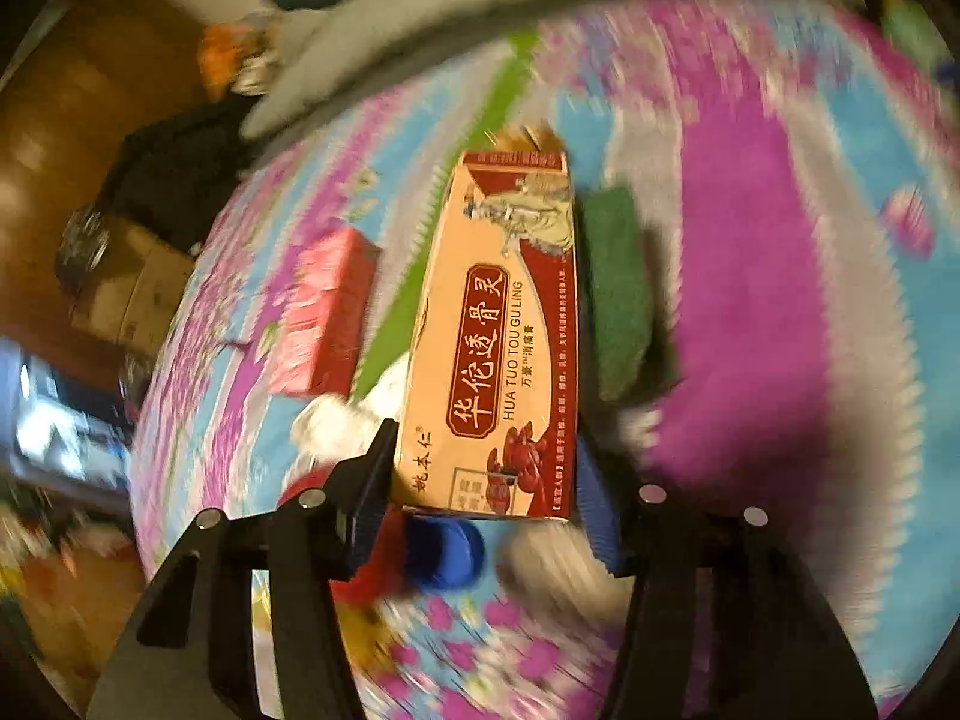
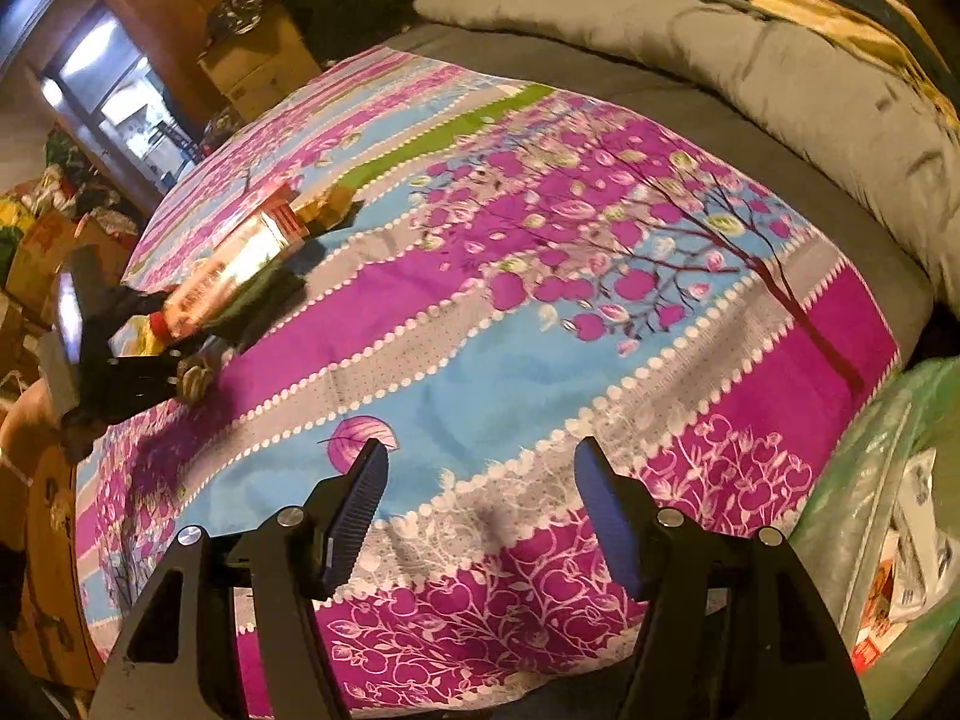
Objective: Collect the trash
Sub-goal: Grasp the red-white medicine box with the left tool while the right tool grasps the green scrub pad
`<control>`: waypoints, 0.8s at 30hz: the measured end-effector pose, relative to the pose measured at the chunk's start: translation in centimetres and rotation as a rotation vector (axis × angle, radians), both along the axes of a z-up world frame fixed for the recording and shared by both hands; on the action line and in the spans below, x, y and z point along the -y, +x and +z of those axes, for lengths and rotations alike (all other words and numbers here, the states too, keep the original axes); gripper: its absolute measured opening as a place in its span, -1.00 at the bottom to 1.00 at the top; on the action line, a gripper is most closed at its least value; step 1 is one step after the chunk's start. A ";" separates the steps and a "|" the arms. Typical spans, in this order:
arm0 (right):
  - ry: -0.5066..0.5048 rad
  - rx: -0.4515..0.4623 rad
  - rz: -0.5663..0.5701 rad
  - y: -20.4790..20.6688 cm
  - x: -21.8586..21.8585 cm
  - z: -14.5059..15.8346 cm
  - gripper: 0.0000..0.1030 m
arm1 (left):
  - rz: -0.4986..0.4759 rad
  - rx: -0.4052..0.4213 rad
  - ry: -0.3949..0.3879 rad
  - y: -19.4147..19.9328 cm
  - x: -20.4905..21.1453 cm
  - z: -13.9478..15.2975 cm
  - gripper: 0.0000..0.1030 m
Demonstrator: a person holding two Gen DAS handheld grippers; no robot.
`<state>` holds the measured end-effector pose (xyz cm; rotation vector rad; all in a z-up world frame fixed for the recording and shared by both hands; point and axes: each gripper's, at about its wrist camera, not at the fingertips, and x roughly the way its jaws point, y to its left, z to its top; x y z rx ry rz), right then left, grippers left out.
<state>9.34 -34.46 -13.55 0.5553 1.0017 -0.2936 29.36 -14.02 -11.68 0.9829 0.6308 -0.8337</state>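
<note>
My left gripper (image 1: 483, 456) is shut on a long orange-and-red medicine box (image 1: 498, 324) and holds it above the bedspread; the box points away from the camera. Below it lie a pink box (image 1: 321, 312), a green sponge (image 1: 618, 288), white crumpled tissue (image 1: 348, 414), a blue cap (image 1: 447, 552) and a red object (image 1: 366, 564). In the right wrist view the same box (image 2: 240, 264) shows at the left, held by the left gripper (image 2: 132, 372). My right gripper (image 2: 480, 498) is open and empty over the bedspread. A green trash bag (image 2: 888, 528) with scraps inside sits at the right edge.
A flowered purple-and-blue bedspread (image 2: 480, 348) covers the bed. A grey quilt (image 2: 720, 48) lies along its far side. Cardboard boxes (image 2: 258, 60) and clutter stand on the floor at the left, beside a wooden door (image 1: 54, 120).
</note>
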 end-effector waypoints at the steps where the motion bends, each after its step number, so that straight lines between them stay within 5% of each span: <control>1: -0.009 0.005 0.011 0.2 -0.2 0.2 0.30 | 0.025 -0.012 -0.042 -0.6 -0.9 0.9 0.02; 4: -0.028 0.016 0.050 0.9 -0.9 0.7 0.30 | 0.124 -0.058 -0.183 -3.8 -5.5 4.0 0.02; 7: -0.018 0.025 0.086 1.8 -1.7 0.9 0.30 | 0.257 -0.098 -0.242 -6.6 -10.1 4.5 0.03; 16: -0.066 0.073 0.361 7.1 -10.1 1.2 0.29 | 0.744 -0.204 -0.224 -10.8 -20.8 -2.2 0.03; 19: -0.085 0.121 0.467 9.6 -13.4 1.3 0.29 | 0.834 -0.166 -0.242 -11.1 -22.0 -3.3 0.33; 24: -0.060 0.149 0.599 13.5 -17.4 1.0 0.29 | 0.869 -0.138 -0.271 -10.6 -22.2 -3.3 0.51</control>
